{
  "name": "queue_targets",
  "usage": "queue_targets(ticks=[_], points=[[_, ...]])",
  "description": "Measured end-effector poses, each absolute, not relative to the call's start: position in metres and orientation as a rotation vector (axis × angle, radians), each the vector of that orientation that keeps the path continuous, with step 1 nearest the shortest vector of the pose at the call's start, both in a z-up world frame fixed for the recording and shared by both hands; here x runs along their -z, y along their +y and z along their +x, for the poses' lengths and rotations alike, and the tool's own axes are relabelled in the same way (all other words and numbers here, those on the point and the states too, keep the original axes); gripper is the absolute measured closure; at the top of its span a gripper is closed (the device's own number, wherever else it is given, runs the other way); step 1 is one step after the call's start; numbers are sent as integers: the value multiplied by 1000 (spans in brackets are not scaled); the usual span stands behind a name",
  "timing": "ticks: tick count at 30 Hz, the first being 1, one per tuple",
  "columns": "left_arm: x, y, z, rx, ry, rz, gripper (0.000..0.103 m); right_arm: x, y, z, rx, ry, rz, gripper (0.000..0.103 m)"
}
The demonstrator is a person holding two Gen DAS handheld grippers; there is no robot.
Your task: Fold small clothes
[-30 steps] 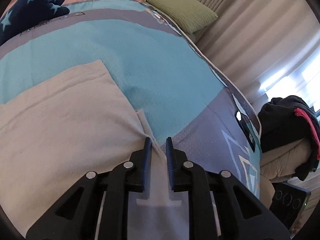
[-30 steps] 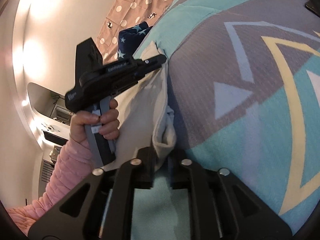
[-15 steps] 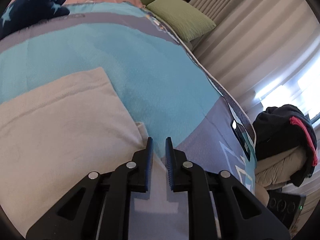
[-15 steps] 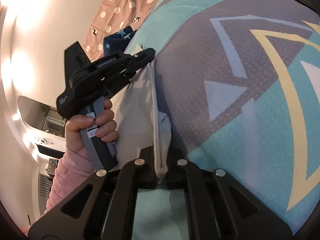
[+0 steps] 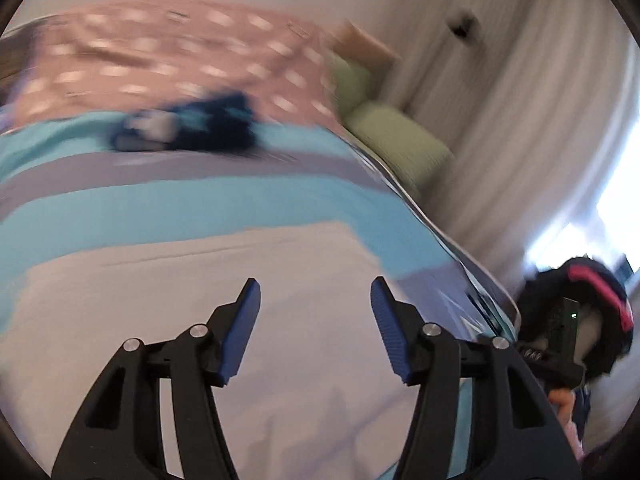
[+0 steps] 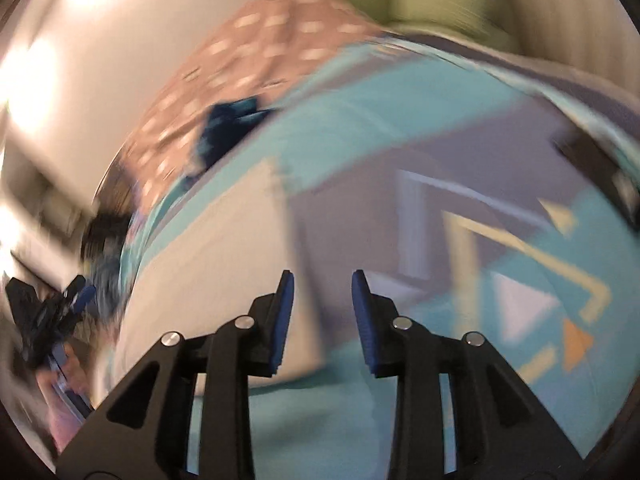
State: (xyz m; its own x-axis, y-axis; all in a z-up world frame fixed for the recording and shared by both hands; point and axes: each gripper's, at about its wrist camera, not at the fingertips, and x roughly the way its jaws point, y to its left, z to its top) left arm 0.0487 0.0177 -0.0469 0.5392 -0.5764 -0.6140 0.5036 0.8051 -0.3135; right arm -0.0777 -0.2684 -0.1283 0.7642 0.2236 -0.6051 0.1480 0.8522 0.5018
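Note:
A white garment [image 5: 224, 296] lies flat on the blue and grey bedspread [image 5: 200, 200]. It also shows in the right wrist view [image 6: 224, 256]. My left gripper [image 5: 315, 294] is open and empty, raised above the garment. My right gripper [image 6: 322, 286] is open and empty above the garment's right edge. The left gripper shows blurred at the far left of the right wrist view [image 6: 48, 312]. Both views are motion-blurred.
A dark blue starred garment [image 5: 208, 124] lies at the far end of the bedspread, by a pink dotted sheet [image 5: 160, 52]. Green pillows [image 5: 392, 136] lie at the back right. A dark pile of clothes [image 5: 592, 304] sits beside the bed. Curtains [image 5: 540, 120] hang to the right.
Both grippers have opened and let go of the white garment's edge. Both have lifted and pulled back, so the garment now lies flat below them.

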Motion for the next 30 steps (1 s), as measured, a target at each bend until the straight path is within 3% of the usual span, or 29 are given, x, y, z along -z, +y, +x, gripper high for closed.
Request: queue_targets(ticks=[4, 10, 16, 18, 20, 30], points=[[46, 153, 12, 329, 703, -240, 42, 105, -143, -52, -355, 728, 176, 53], [73, 262, -58, 139, 675, -432, 42, 101, 21, -35, -737, 766, -99, 51], [101, 286, -87, 128, 698, -490, 41, 113, 112, -39, -830, 766, -328, 50], [107, 290, -89, 136, 709, -495, 41, 118, 130, -39, -846, 765, -396, 42], [111, 294, -88, 149, 713, -499, 40, 129, 139, -46, -827, 745, -478, 39], [128, 307, -76, 211, 738, -544, 38, 159, 175, -30, -629, 654, -627, 45]])
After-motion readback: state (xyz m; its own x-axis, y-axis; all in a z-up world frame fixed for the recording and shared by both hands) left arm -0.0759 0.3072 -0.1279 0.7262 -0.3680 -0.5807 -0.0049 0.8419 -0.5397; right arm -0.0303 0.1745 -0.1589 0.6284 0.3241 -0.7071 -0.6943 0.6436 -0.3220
